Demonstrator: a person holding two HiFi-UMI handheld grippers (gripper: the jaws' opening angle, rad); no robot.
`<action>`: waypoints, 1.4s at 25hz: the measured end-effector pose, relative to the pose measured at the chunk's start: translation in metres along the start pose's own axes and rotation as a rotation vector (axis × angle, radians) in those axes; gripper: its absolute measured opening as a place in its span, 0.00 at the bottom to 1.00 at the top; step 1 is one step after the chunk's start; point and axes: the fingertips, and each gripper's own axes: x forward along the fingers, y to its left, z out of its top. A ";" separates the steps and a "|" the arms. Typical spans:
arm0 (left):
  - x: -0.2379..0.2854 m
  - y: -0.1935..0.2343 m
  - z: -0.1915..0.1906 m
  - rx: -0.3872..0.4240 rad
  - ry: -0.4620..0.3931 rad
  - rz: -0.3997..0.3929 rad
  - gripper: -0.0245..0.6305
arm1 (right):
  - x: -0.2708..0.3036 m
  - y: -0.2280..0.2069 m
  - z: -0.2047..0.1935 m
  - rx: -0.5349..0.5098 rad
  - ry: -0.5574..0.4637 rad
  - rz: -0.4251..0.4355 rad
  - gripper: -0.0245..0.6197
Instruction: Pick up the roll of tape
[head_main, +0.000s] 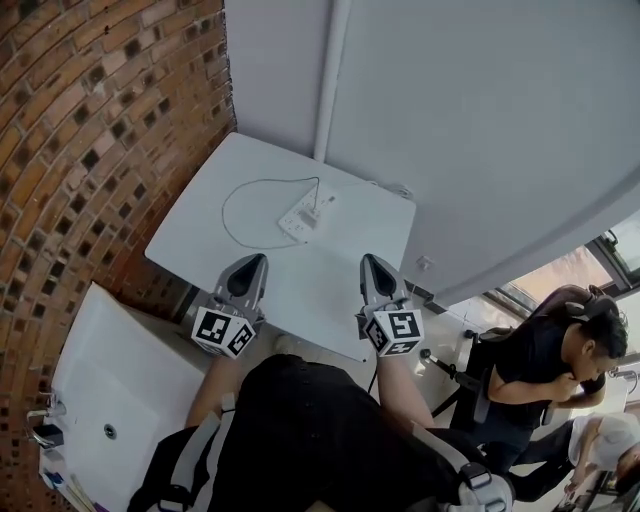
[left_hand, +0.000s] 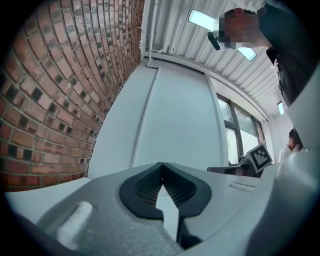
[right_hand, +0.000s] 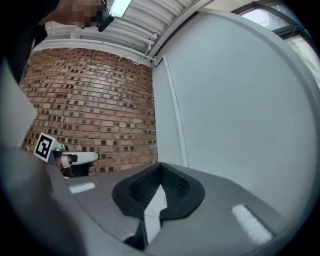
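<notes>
The left gripper (head_main: 253, 262) and the right gripper (head_main: 371, 262) are shut and empty over the near edge of the white rectangular counter (head_main: 215, 195), which bears a white power strip (head_main: 300, 220). I cannot tell where the roll of tape is.

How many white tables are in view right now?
2. The far table lies ahead of the left hand-held gripper and right hand-held gripper, bearing a power strip and cable; the near table sits lower left beside the brick wall. Others may be out of frame.

Left gripper (left_hand: 161, 169) jaws seemingly together, facing grey wall (left_hand: 175, 115).
</notes>
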 end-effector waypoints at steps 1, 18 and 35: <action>0.004 0.010 -0.002 -0.002 0.001 0.001 0.04 | 0.009 0.002 0.000 -0.001 0.002 0.003 0.05; 0.057 0.087 -0.057 -0.033 0.167 -0.037 0.04 | 0.108 -0.016 -0.050 -0.046 0.144 -0.015 0.05; 0.092 0.104 -0.163 -0.081 0.379 -0.055 0.04 | 0.136 -0.039 -0.144 -0.050 0.360 0.076 0.05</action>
